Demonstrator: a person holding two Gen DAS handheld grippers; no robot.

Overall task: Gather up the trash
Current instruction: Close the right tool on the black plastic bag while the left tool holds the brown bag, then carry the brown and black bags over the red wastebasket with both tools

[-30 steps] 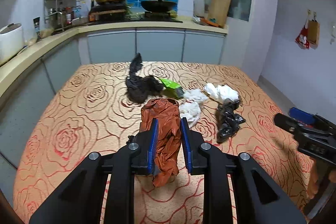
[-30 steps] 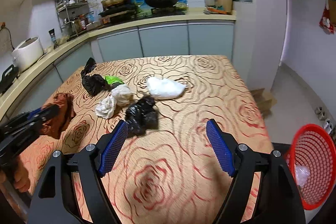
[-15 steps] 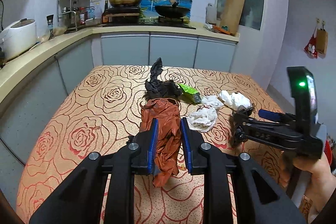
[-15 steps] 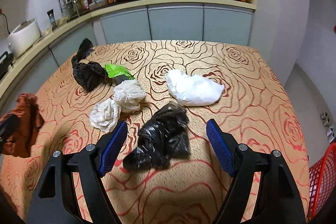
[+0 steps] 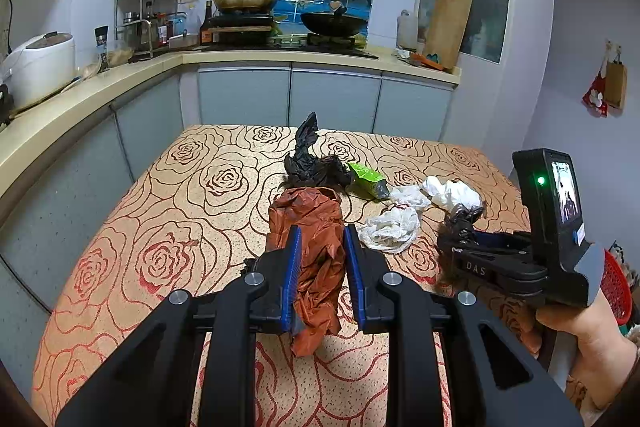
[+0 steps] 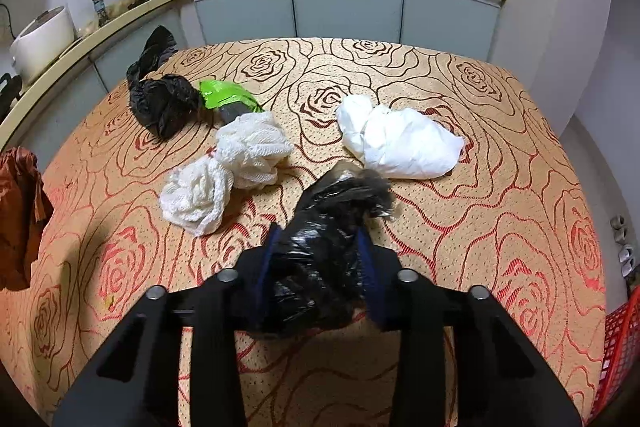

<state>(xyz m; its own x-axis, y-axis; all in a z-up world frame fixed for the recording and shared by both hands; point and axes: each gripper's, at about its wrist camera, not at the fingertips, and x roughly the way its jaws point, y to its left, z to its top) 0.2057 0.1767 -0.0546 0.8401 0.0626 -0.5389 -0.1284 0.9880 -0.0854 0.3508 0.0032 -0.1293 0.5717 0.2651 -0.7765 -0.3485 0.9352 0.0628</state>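
**Two grippers, each clamped on a crumpled bag over a rose-patterned table**

On the left, the left gripper (image 5: 320, 259) squeezes a rust-brown plastic bag (image 5: 312, 227) between narrow blue pads, held above the tablecloth (image 5: 180, 211). Further along lie a black bag (image 6: 164, 103), a green wrapper (image 6: 224, 95), two white mesh wads (image 6: 224, 171) and a white bag (image 6: 400, 143), all loose on the cloth. Nearer, the right gripper (image 6: 318, 267) has just been closing its jaws, and they now pinch a second, shiny black bag (image 6: 320, 267). At the far right edge, beside the table, stands a red basket (image 6: 620, 343).
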